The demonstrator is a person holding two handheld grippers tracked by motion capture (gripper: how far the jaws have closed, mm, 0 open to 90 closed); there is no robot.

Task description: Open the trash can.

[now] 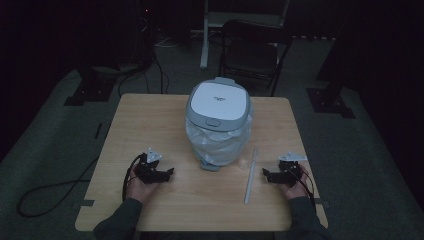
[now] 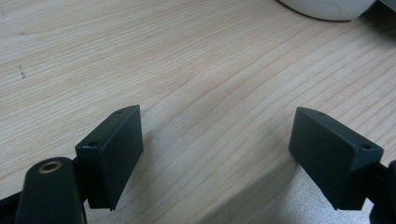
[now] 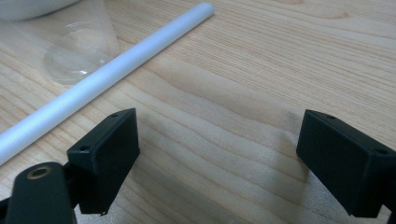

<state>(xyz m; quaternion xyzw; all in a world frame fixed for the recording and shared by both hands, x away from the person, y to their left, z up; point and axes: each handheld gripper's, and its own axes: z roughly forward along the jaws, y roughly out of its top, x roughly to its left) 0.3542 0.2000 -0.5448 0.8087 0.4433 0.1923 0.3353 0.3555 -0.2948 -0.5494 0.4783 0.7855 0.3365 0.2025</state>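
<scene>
A small bin (image 1: pixel 218 102) with a white and grey lid and a clear bag liner stands at the middle of the wooden table (image 1: pixel 150 120). A long white tube (image 1: pixel 251 176) lies to its right; in the right gripper view the tube (image 3: pixel 102 77) runs diagonally past the left jaw. My left gripper (image 1: pixel 168 173) rests low over the table at the front left, open and empty, pointing right. My right gripper (image 1: pixel 265 174) rests at the front right, open and empty, pointing left at the tube. Both gripper views show wide-apart jaws (image 2: pixel 217 116) (image 3: pixel 219 116) over bare wood.
A clear round plastic piece (image 3: pixel 81 51) sits just beyond the tube, near the bin's base (image 2: pixel 327 7). A black folding chair (image 1: pixel 252 50) stands behind the table. Cables (image 1: pixel 55 192) trail on the floor at the left.
</scene>
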